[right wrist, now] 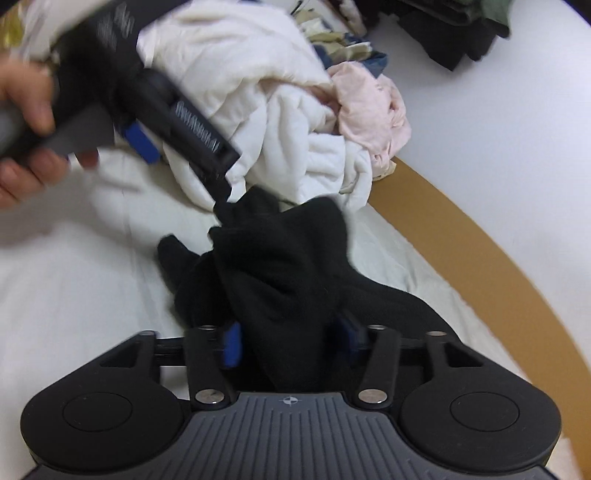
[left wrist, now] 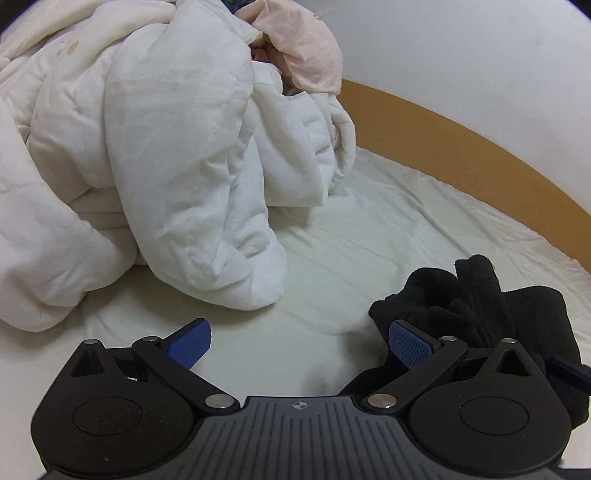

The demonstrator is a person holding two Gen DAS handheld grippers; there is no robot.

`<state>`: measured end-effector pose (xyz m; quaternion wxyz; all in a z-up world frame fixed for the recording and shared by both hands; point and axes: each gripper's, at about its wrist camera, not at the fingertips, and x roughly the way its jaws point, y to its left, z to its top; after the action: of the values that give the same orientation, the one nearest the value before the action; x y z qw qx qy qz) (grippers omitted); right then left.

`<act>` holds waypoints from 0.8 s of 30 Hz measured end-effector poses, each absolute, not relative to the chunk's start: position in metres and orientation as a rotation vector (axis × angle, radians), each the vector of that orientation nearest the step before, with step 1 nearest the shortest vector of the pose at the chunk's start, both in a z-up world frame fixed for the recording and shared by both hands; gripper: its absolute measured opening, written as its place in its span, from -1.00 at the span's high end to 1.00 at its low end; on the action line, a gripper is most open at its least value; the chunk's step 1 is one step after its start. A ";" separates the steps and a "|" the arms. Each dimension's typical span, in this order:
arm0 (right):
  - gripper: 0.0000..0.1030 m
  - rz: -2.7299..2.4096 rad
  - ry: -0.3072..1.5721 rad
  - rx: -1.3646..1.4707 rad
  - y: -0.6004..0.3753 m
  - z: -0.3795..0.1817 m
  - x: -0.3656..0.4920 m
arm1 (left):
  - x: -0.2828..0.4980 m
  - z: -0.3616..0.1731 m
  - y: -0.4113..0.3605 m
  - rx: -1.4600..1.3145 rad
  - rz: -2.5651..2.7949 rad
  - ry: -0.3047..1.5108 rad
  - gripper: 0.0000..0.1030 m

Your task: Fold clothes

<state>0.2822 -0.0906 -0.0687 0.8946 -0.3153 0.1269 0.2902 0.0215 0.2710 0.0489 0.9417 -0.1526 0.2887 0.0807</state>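
**Desk:** Fingers first, please. What were they doing?

**Photographer:** Blue-padded fingers (right wrist: 232,343) of the right gripper (right wrist: 290,341) stood either side of a bunched black fleece garment (right wrist: 280,269), the cloth filling the gap between them; they appeared clenched on it, though blur kept me from seeing the pads bite. On the left gripper (left wrist: 299,341) the pads were spread wide, released, with only bare sheet between them. Its right-hand pad sat just beside the garment's edge, and whether it touched I could not tell.

**Desk:** And where did the garment lie?

**Photographer:** Crumpled on the cream bedsheet (left wrist: 332,236), near the tan wooden bed edge (left wrist: 480,147), partly lifted toward the right gripper. Beyond it was a heaped white quilted duvet (left wrist: 155,147), with a pale pink cloth (left wrist: 306,51) on top.

**Desk:** Which step was that?

**Photographer:** By my reading, gathering and spreading: nothing on the black piece was flat or creased into a fold. Next, I judged, a second corner or hem had to be found by the free gripper, so the fleece could be drawn out flat on the open sheet.

**Desk:** Any baskets or bins?

**Photographer:** None showed. Dark clothes (right wrist: 461,33) were piled at the far top of the right view, on what I could not tell.
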 end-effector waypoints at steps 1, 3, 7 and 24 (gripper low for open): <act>-0.16 0.614 0.264 -0.632 -0.099 -0.064 0.277 | 0.023 0.048 0.270 -0.319 0.165 0.592 -0.99; -0.16 0.629 0.250 -0.589 -0.117 -0.058 0.267 | 0.025 0.047 0.267 -0.334 0.163 0.596 -0.98; -0.16 0.670 0.218 -0.417 -0.164 -0.048 0.253 | 0.026 0.051 0.260 -0.323 0.162 0.576 -0.98; -0.48 0.425 0.412 0.041 -0.212 -0.082 0.308 | 0.033 0.052 0.205 -0.319 -0.032 0.503 -0.99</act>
<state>0.3077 -0.2118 -0.0821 0.9564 0.0201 0.2030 0.2093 0.0332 0.2050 0.0519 0.9559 -0.1572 0.2476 -0.0156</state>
